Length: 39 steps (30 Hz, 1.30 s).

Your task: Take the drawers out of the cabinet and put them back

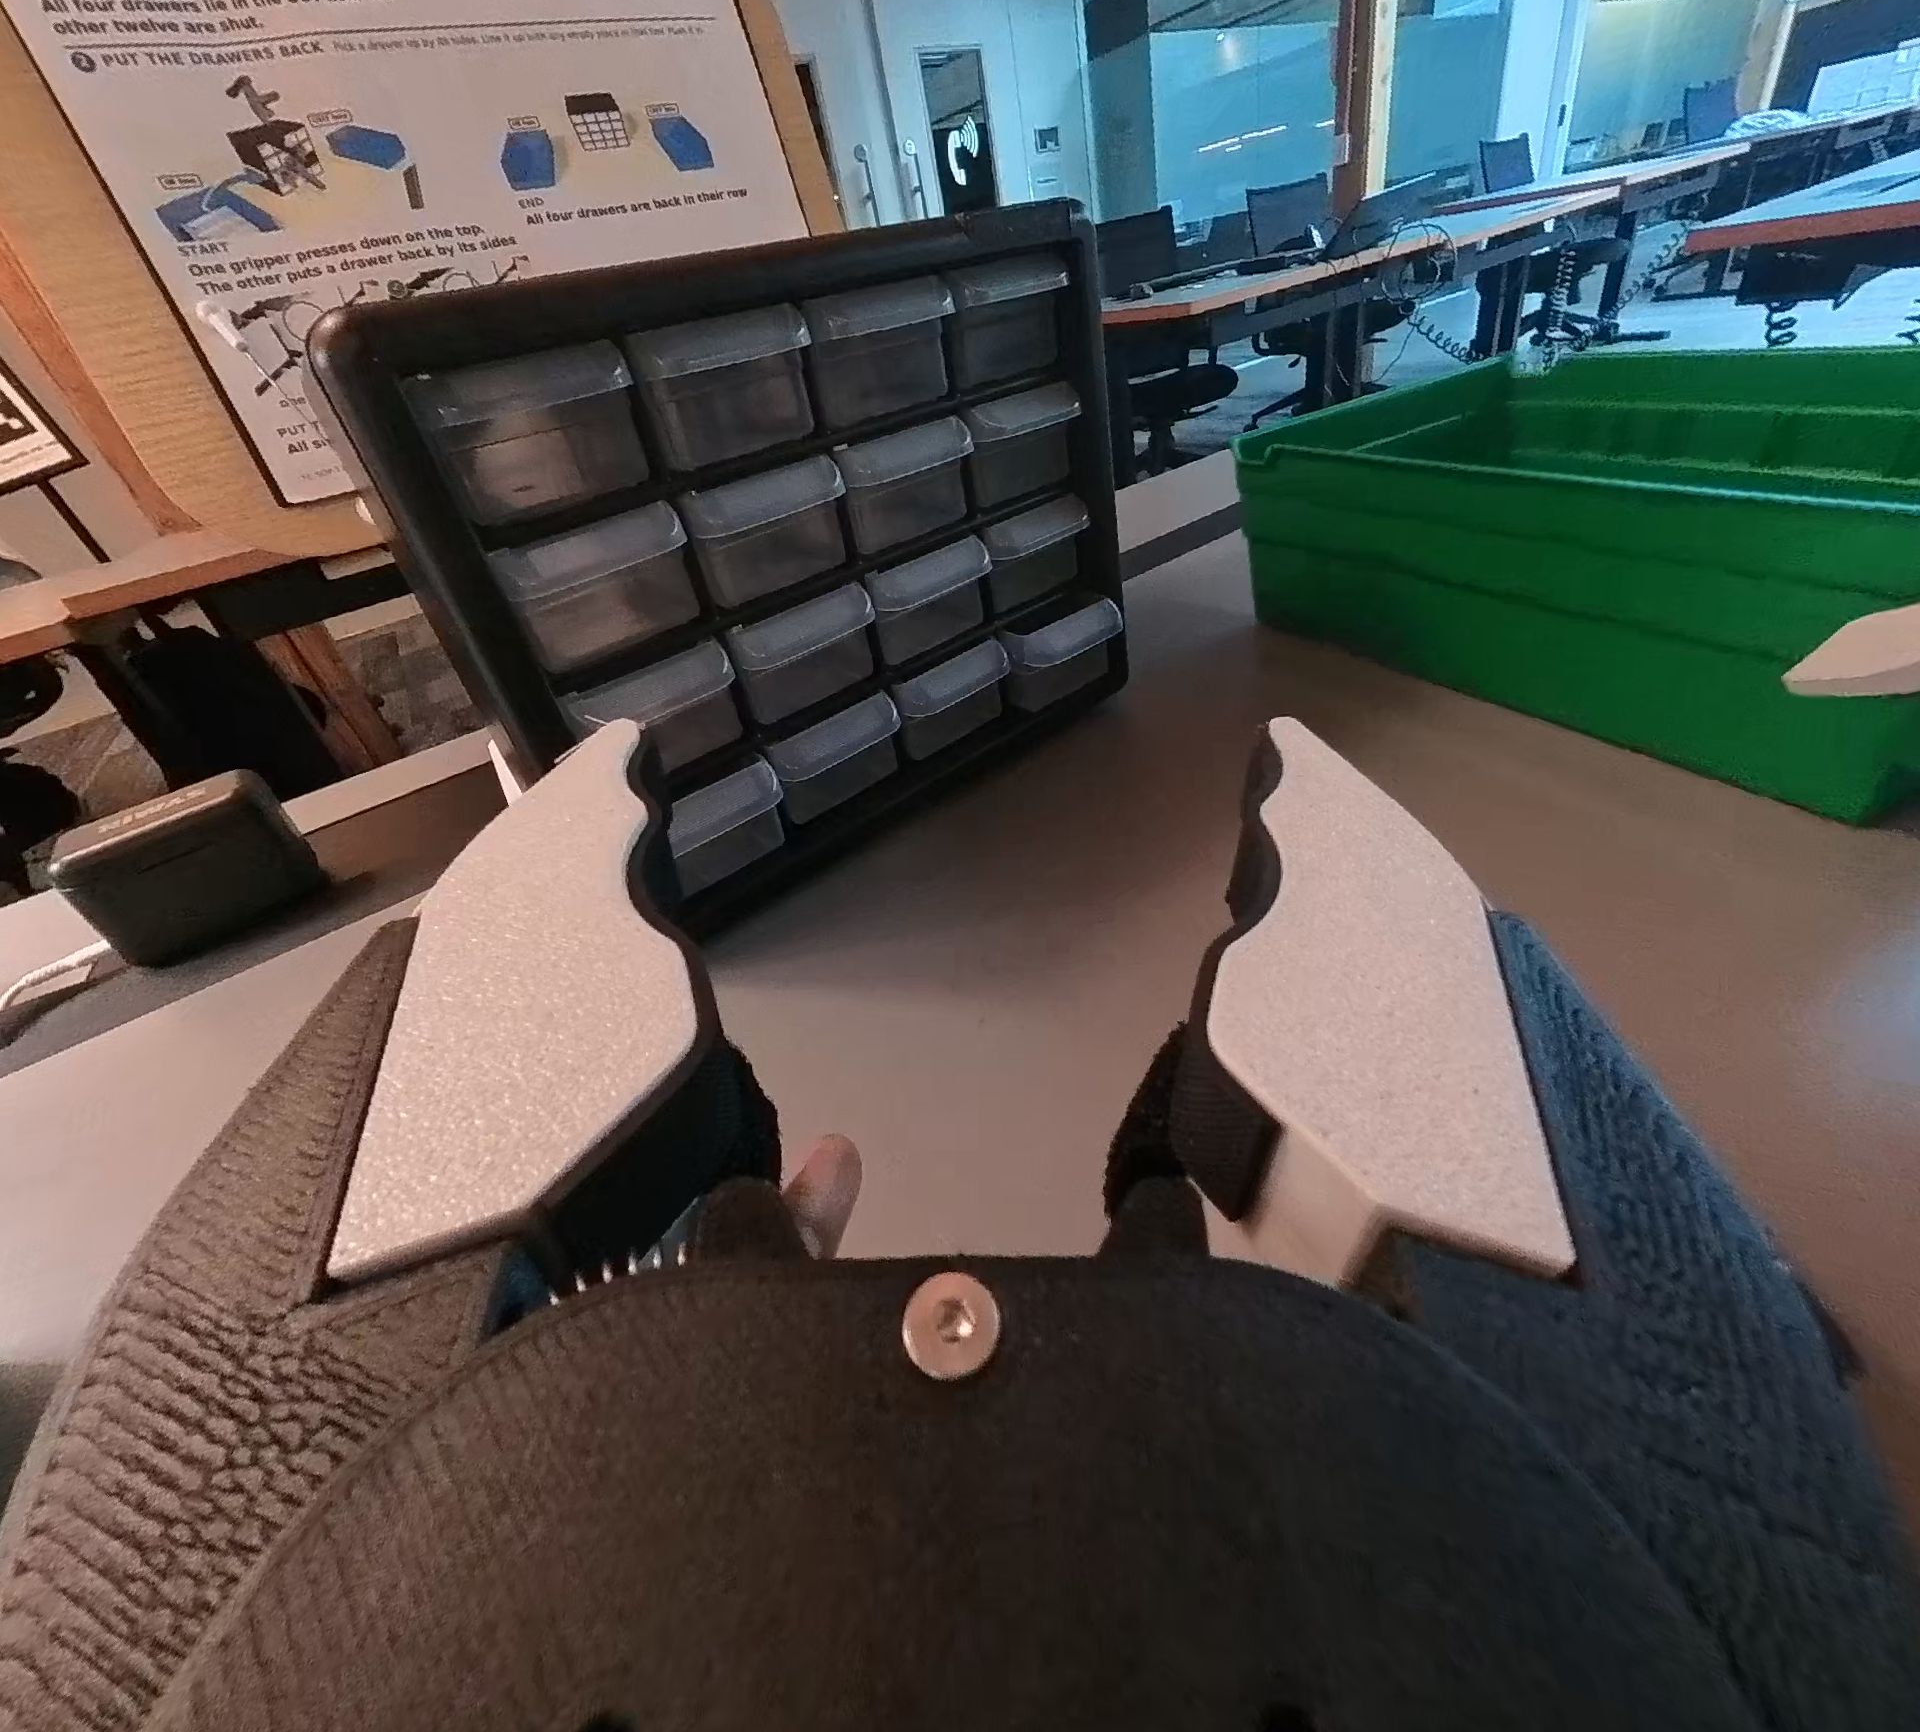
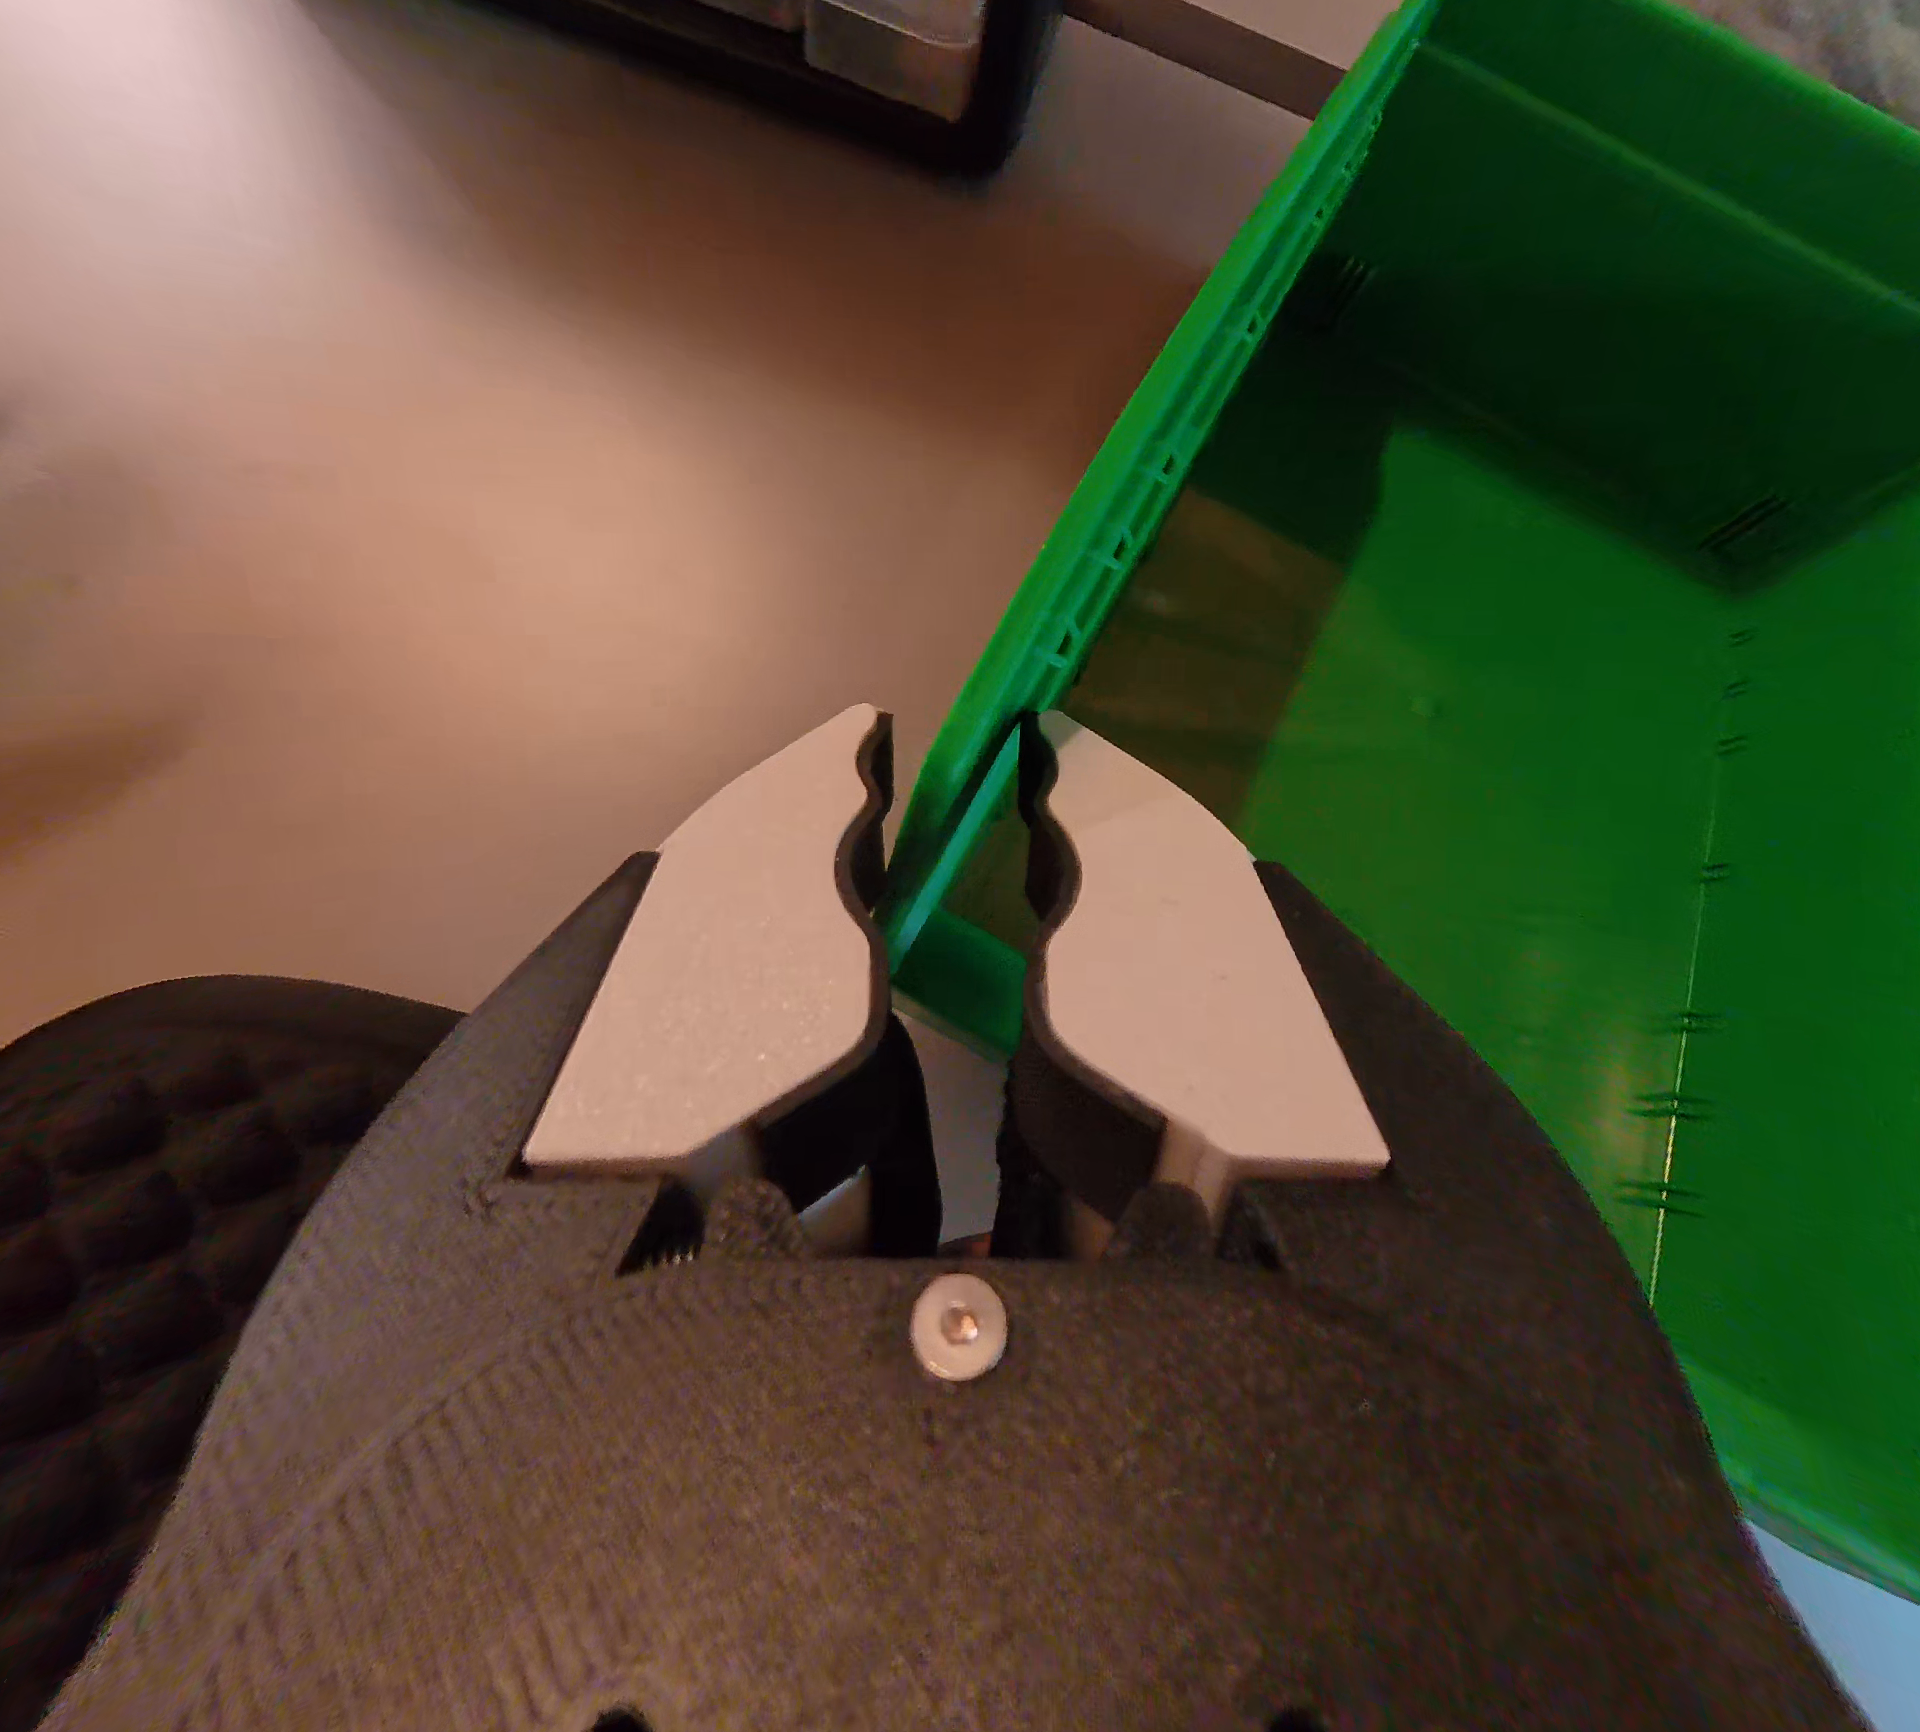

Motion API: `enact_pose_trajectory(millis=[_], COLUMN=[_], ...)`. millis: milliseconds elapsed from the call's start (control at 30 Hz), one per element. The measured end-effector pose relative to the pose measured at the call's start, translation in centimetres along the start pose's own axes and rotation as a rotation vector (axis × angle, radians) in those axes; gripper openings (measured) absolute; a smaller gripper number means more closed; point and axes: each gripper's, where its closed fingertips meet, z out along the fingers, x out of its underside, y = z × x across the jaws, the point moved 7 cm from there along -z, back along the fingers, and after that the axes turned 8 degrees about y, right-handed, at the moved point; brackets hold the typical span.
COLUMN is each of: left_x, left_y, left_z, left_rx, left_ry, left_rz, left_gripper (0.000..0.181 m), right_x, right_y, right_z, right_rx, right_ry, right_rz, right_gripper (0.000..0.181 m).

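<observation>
Open-plan office with glass partitions, long desks and chairs at the back; work happens on a smooth grey-brown tabletop (image 1: pixel 966 986). Left gripper (image 1: pixel 951 747): grey fingers spread wide apart, holding nothing, hovering above the table and aimed at the lower front of the black plastic cabinet with rows of small clear drawers (image 1: pixel 727 519). Cabinet stands upright just ahead of the fingertips, four columns by several rows, all visible drawers seated in their slots; the bottom right one sits slightly proud of the frame. Right gripper (image 2: pixel 956 726): fingers closed down on the near-left corner wall of the green plastic bin (image 2: pixel 1558 747), one finger outside the rim, the other inside. Bin interior bare where visible. Bin sits right of the cabinet, apart from it, with table showing between. In the left wrist view the bin looks like two nested green trays. Behind the cabinet, a large white instruction poster with diagrams (image 1: pixel 343 20). Far left on the table edge, a small dark case (image 1: pixel 187 861).
</observation>
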Motion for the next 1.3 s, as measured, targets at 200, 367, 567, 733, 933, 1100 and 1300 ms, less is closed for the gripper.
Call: enact_pose_trajectory(millis=[200, 367, 567, 733, 933, 1100, 1300], left_x=[0.1, 0.0, 0.0, -0.2, -2.8, -5.1, -2.3], left_y=[0.0, 0.0, -0.1, -0.4, -1.2, 3.1, 7.9], left_z=[0.0, 0.0, 0.0, -0.3, -5.0, -9.6, -13.6], left_rx=[-0.002, 0.004, 0.014, 0.021, 0.036, -0.134, -0.223], left_ry=[0.006, 0.006, 0.002, 0.006, 0.017, 0.112, 0.354], left_rz=[0.004, 0.008, 0.008, 0.023, -0.001, 0.038, -0.013], left_gripper=[0.103, 0.101, 0.101, 0.1, 0.09, 0.087, 0.091], right_x=[-0.4, -0.5, -0.3, -0.3, -1.2, -1.5, -1.7], right_y=[1.3, 1.6, 1.3, 1.1, 0.8, 0.9, 1.3], right_z=[0.2, 0.2, 0.0, 0.0, -1.5, -1.8, -1.4], right_rx=[-0.04, -0.05, -0.076, -0.08, -0.081, -0.073, -0.059], right_ry=[-0.014, -0.017, -0.021, -0.031, -0.136, -0.175, -0.163], right_rz=[-0.031, -0.054, -0.05, -0.041, -0.023, -0.019, -0.017], right_gripper=[0.024, 0.025, 0.026, 0.028, 0.037, 0.044, 0.054])
